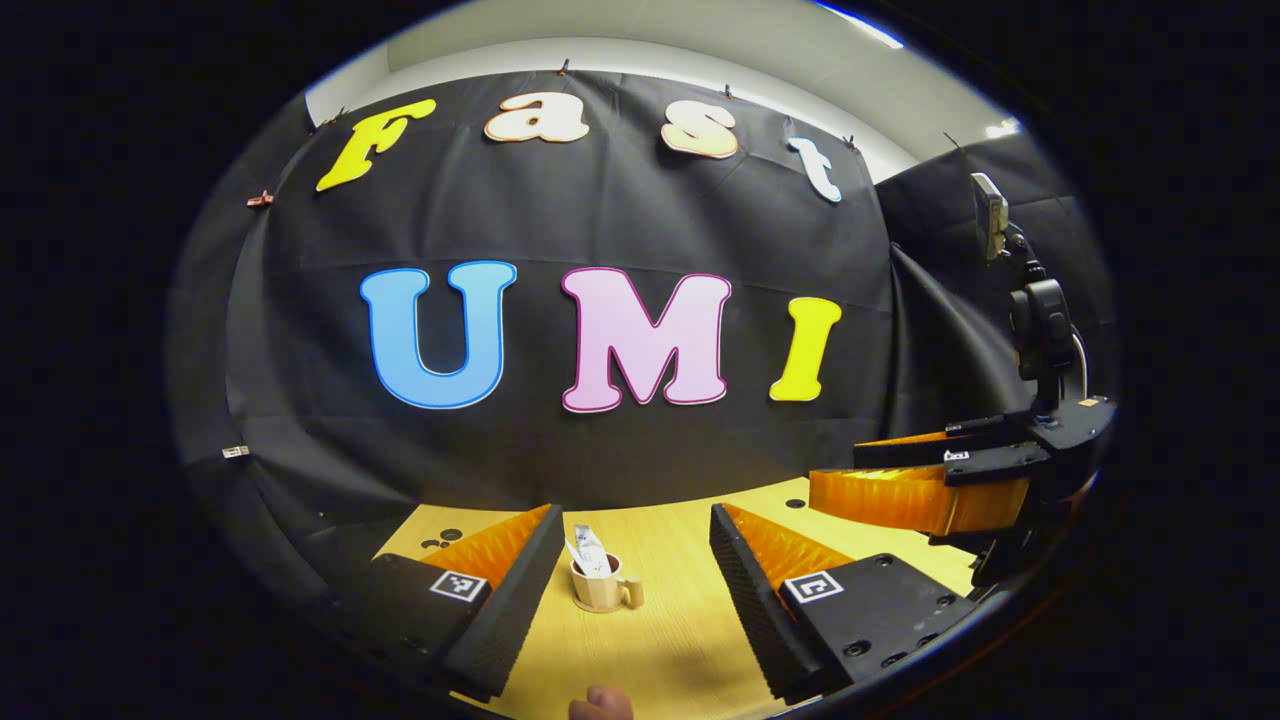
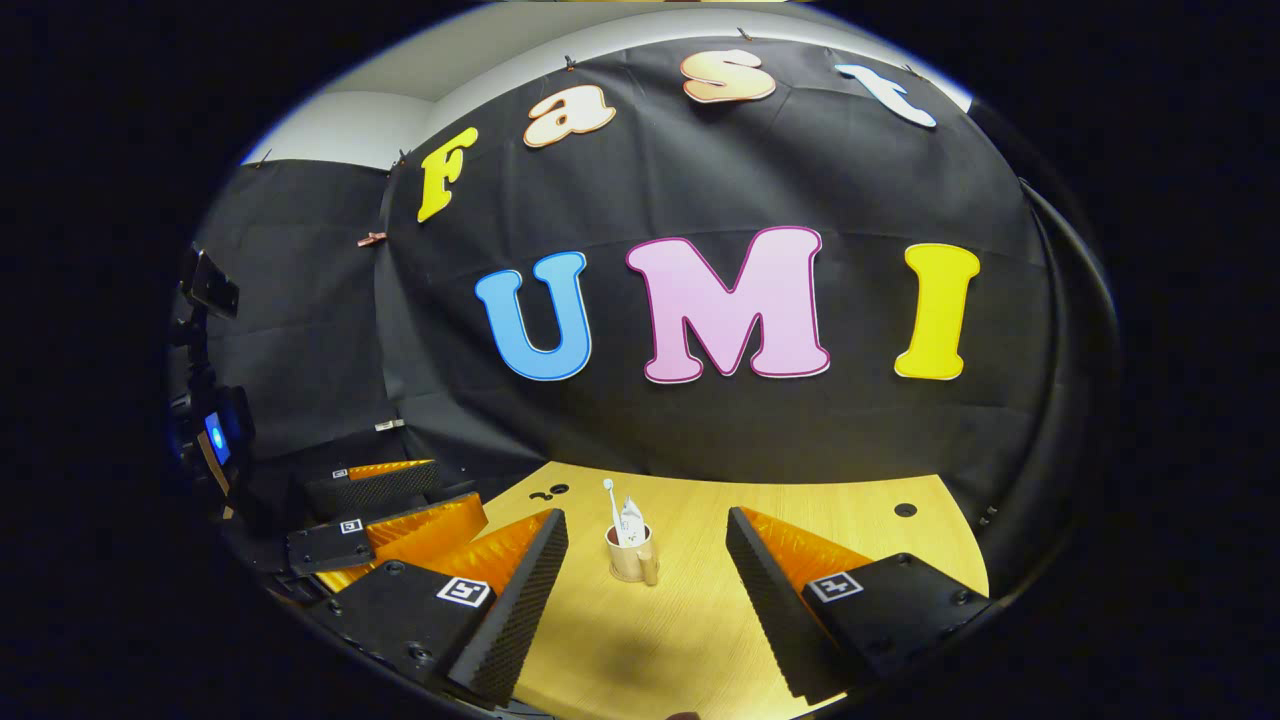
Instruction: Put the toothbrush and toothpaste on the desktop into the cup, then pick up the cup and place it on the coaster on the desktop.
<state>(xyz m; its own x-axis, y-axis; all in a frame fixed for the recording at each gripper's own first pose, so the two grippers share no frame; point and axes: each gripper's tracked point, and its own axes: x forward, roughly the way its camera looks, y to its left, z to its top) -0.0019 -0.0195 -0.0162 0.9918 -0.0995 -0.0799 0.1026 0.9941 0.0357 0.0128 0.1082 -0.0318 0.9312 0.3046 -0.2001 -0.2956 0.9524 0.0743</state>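
Here the cup (image 1: 603, 585) is seen upright on the wooden table (image 1: 680, 640), apart from both tools, with the toothpaste (image 1: 588, 548) leaning inside it; in the right gripper view the toothbrush (image 2: 610, 508) is also seen standing in the cup. The left hand-held gripper (image 1: 632, 590) is held released, its fingers spread wide to either side of the cup from afar. The right hand-held gripper (image 2: 645, 590) is likewise spread, nothing being grasped.

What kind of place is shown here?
Probably a recording booth, not a home: black cloth wall, bare wooden desktop holding one cup, camera on a stand.
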